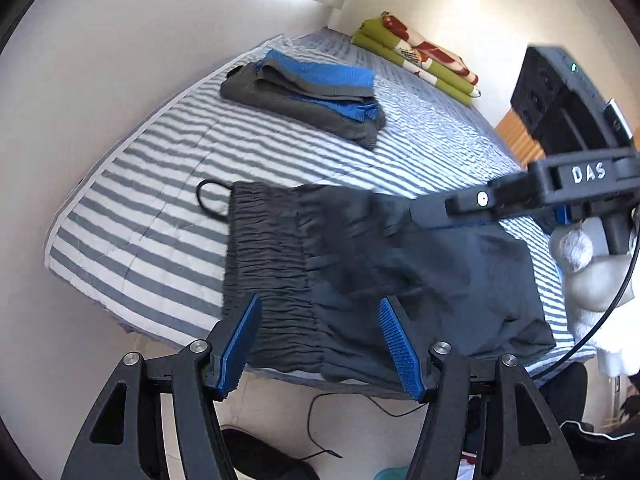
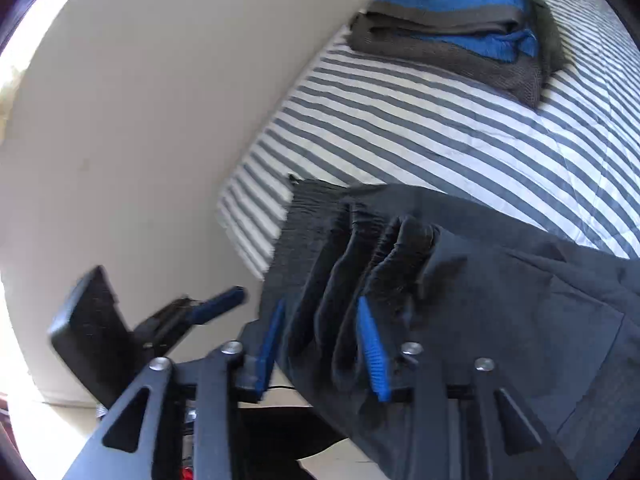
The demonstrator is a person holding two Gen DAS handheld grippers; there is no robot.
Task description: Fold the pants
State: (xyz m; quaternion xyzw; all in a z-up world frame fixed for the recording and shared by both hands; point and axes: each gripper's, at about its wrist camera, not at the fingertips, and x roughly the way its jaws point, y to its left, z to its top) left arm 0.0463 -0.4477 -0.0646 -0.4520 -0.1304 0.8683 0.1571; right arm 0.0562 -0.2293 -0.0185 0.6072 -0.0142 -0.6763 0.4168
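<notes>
Dark grey pants lie across the near edge of a striped bed, the gathered waistband to the left with a black drawstring loop beside it. My left gripper hovers open over the waistband's near end, nothing between its blue pads. The right gripper reaches in from the right onto the pants' far edge. In the right wrist view, bunched folds of the pants fill the gap of the right gripper, which is shut on them. The left gripper shows blurred at the left.
A folded grey and blue garment stack sits farther back on the bed. A green and red folded blanket lies at the far end. A wall runs along the left. A white-gloved hand holds the right gripper. Cables and a shoe lie on the floor.
</notes>
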